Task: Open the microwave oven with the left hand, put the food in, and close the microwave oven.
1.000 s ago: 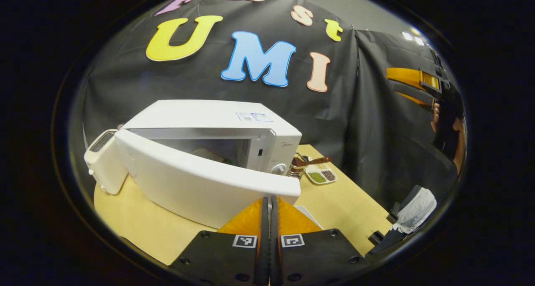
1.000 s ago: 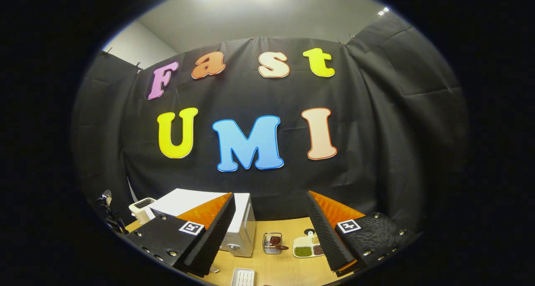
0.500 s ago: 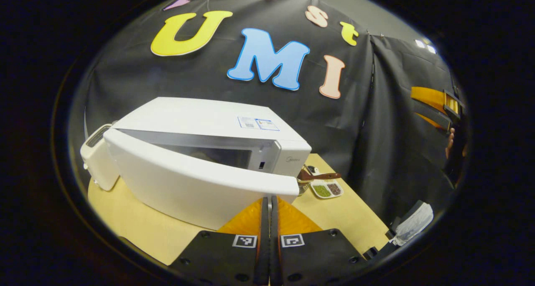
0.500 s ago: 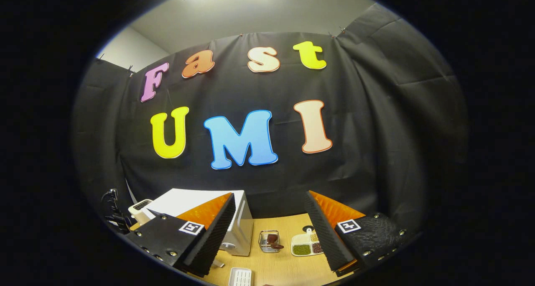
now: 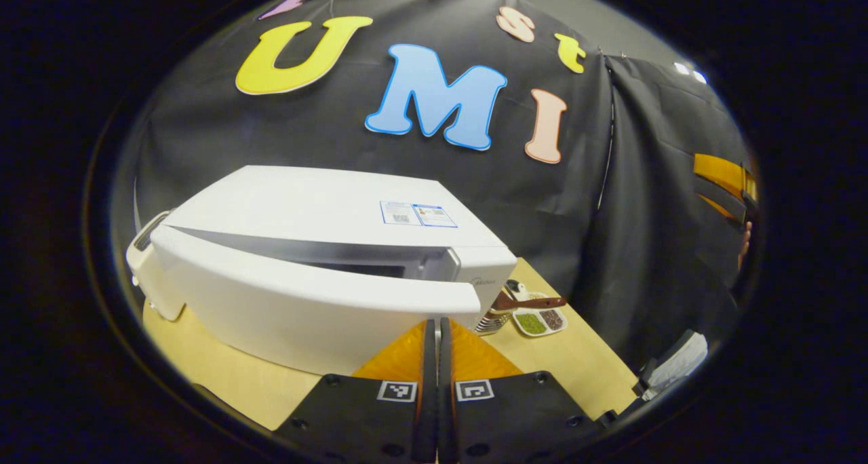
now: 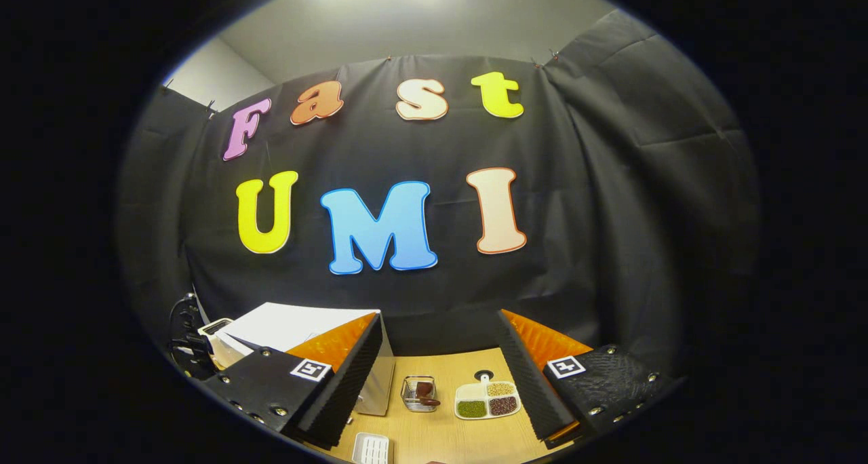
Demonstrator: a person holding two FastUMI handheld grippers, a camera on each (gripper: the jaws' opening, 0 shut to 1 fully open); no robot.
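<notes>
Clenched together on nothing, the left gripper (image 5: 434,335) pushes its tips against the microwave (image 5: 339,209) door (image 5: 305,304), just ahead and nearly closed. One more push should latch it. Well off, the right gripper (image 6: 437,372) hangs spread and empty.

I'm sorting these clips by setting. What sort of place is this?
Probably a staged kitchen corner in a cloth-walled booth: a white microwave oven, a toaster beside it and a divided dish of beans on a wooden table.

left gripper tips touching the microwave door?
Cannot tell. In the left gripper view the shut left gripper meets the lower edge of the microwave door, which hides the tips, so neither contact nor gap shows.
</notes>
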